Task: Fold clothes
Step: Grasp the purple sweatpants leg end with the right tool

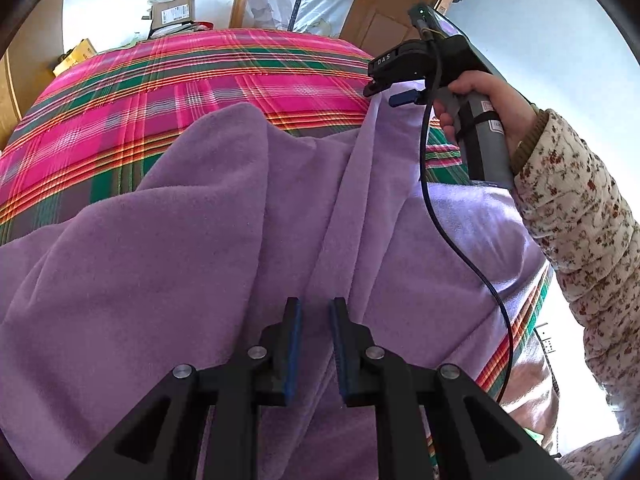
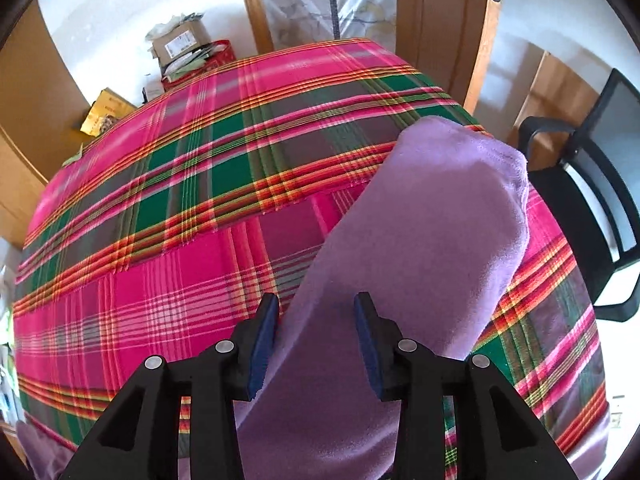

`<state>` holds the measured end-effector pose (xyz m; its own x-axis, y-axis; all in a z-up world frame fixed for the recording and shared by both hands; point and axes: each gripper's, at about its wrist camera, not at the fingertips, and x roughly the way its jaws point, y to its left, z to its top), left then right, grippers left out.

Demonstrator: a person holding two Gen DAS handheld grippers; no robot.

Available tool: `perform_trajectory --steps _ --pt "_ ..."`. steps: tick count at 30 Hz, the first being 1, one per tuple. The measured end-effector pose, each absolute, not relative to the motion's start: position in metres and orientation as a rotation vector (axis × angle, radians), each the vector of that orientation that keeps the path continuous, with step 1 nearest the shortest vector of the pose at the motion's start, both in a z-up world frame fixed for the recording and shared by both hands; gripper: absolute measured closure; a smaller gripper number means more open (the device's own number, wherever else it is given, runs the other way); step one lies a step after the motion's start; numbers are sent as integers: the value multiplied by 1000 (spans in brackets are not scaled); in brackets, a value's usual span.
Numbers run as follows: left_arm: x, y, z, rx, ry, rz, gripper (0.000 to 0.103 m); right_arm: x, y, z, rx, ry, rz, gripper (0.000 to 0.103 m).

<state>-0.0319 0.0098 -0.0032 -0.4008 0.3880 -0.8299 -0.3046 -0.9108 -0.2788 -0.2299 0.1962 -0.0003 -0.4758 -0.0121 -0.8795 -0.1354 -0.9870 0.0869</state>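
Observation:
A purple fleece garment [image 1: 200, 220] lies bunched over the table's pink and green plaid cloth [image 1: 160, 80]. At the near edge my left gripper [image 1: 316, 312] is shut on a raised fold of it, and taut creases run from there up to the right. My right gripper [image 1: 380, 92], held by a hand [image 1: 492, 96] in a floral sleeve, stands over the garment's far right part. In the right wrist view the right gripper [image 2: 316, 312] is open, and a long purple strip of the garment [image 2: 440, 220] runs between its fingers without being pinched, out across the plaid cloth [image 2: 180, 200].
A black cable [image 1: 440, 220] hangs from the right gripper across the garment. A black chair [image 2: 592, 200] stands off the table's right edge. Cardboard boxes and papers [image 2: 180, 44] sit beyond the far edge, next to a wooden door [image 2: 440, 20].

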Motion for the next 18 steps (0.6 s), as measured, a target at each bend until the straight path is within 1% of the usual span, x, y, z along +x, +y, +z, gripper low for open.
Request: perform_trajectory --steps 2,3,5,6,7,10,12,14,18 --pt "-32 9 -4 -1411 -122 2326 88 -230 196 0 -1569 205 2622 68" --pt "-31 8 -4 -1411 -127 2326 88 -230 195 0 -1569 196 2619 73" --pt "-31 7 -4 -1410 -129 2327 88 -231 195 0 -1572 190 2614 75" --pt "-31 8 -4 -1409 -128 2329 88 -232 196 1 -1572 196 2612 79" --pt "-31 8 -4 -1409 -126 2330 87 -233 198 2 -1572 198 2607 86" --pt "-32 9 -4 -1417 -125 2331 87 -235 203 1 -1573 214 2606 95" --pt "-33 9 -4 -1425 -124 2329 87 -235 205 2 -1571 213 2626 98" --pt "-35 10 -3 -1433 -125 2334 87 -231 208 4 -1552 220 2656 99" --pt "-34 12 -1 -1432 -104 2369 82 -213 217 14 -1472 244 2719 100"
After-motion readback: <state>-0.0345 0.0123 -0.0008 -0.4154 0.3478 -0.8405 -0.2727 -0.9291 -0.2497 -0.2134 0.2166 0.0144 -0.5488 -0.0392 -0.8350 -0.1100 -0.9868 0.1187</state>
